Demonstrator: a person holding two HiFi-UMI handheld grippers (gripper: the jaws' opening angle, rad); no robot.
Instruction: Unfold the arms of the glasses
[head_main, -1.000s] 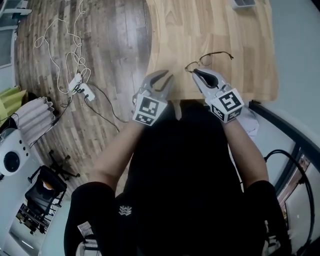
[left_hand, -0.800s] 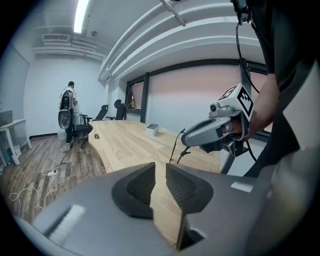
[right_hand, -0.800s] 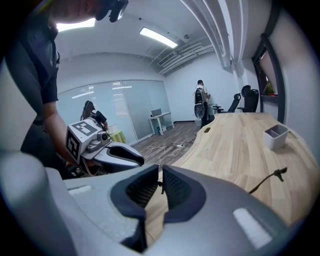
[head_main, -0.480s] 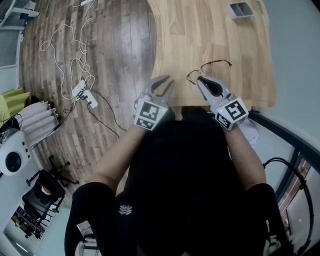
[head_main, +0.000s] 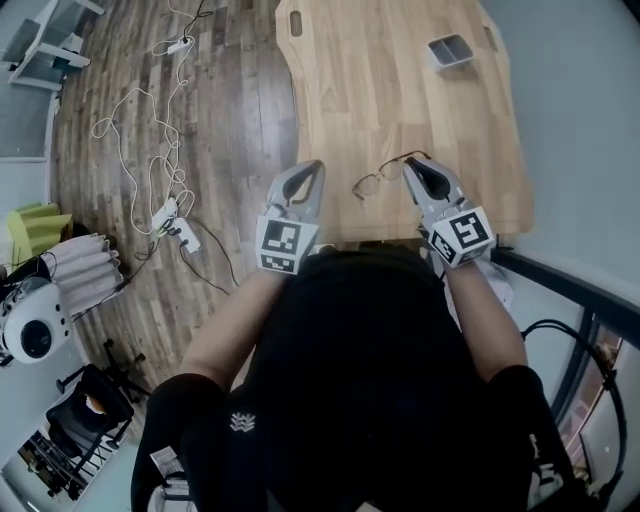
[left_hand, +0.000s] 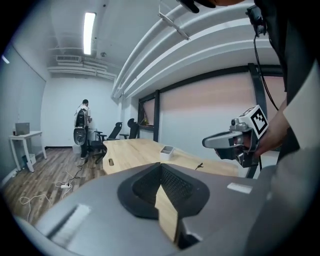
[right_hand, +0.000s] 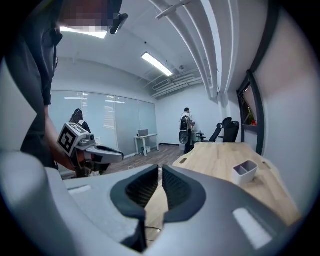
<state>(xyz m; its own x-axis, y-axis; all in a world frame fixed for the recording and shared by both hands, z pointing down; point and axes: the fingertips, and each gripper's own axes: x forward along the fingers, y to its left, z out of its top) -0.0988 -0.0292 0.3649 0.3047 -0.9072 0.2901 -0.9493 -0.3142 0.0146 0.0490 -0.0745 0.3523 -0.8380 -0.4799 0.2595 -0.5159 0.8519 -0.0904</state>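
The thin wire-rimmed glasses (head_main: 367, 184) lie on the wooden table (head_main: 400, 90) near its front edge; in the left gripper view they show as a small dark shape (left_hand: 199, 165). My right gripper (head_main: 410, 165) hovers above their right end, its jaws together with only a slit between them (right_hand: 162, 167) and nothing held. My left gripper (head_main: 312, 168) hangs over the table's left edge, apart from the glasses, its tips meeting (left_hand: 161, 165) and empty. Each gripper shows in the other's view, the right (left_hand: 205, 143) and the left (right_hand: 120, 155).
A small white two-compartment tray (head_main: 449, 50) stands at the table's far right. Cables (head_main: 150, 150) and a power strip (head_main: 172, 222) lie on the wooden floor to the left. A dark frame (head_main: 570, 280) runs along the right. Office chairs and a person (left_hand: 82, 117) are far off.
Both grippers have risen from the table. The right gripper's tip, earlier beside the glasses' rim, now stands above them. The glasses have stayed on the table.
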